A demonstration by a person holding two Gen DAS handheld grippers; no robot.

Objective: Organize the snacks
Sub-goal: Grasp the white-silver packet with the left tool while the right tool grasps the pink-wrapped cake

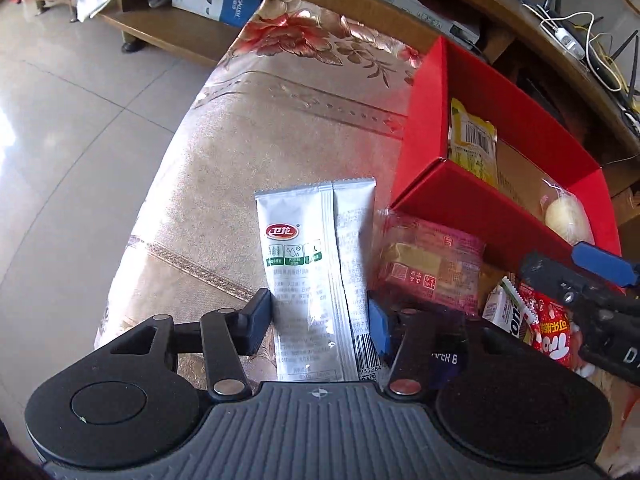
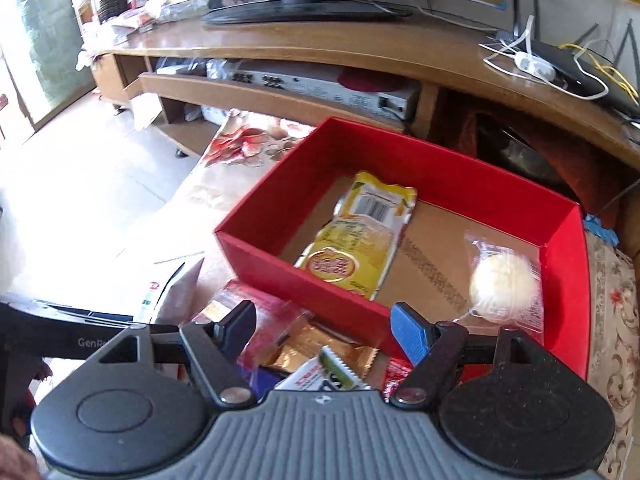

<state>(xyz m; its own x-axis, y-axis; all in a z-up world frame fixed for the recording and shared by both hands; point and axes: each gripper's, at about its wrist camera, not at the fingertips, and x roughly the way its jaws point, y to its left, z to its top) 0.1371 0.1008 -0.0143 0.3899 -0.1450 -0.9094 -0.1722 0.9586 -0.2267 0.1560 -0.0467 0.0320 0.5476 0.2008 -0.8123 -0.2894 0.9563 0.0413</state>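
A silver snack packet [image 1: 316, 264] lies flat on the floral tablecloth [image 1: 248, 152]. My left gripper [image 1: 320, 320] straddles its near end, and both pads touch the packet's long edges. To its right sits a pile of snacks: a pink packet [image 1: 432, 264], a white-green one [image 1: 504, 312] and a red candy bag [image 1: 552, 328]. The red box [image 2: 300, 276] holds a yellow packet [image 2: 360, 236] and a wrapped round bun [image 2: 504, 284]. My right gripper [image 2: 324, 328] hovers open over the pile, just in front of the box, with a gold packet [image 2: 316, 352] below it.
A wooden TV stand [image 2: 360, 48] runs behind the box, with a silver player [image 2: 320, 84] on its shelf and cables and a router [image 2: 580, 76] on top. The table's left edge drops to tiled floor [image 1: 80, 120].
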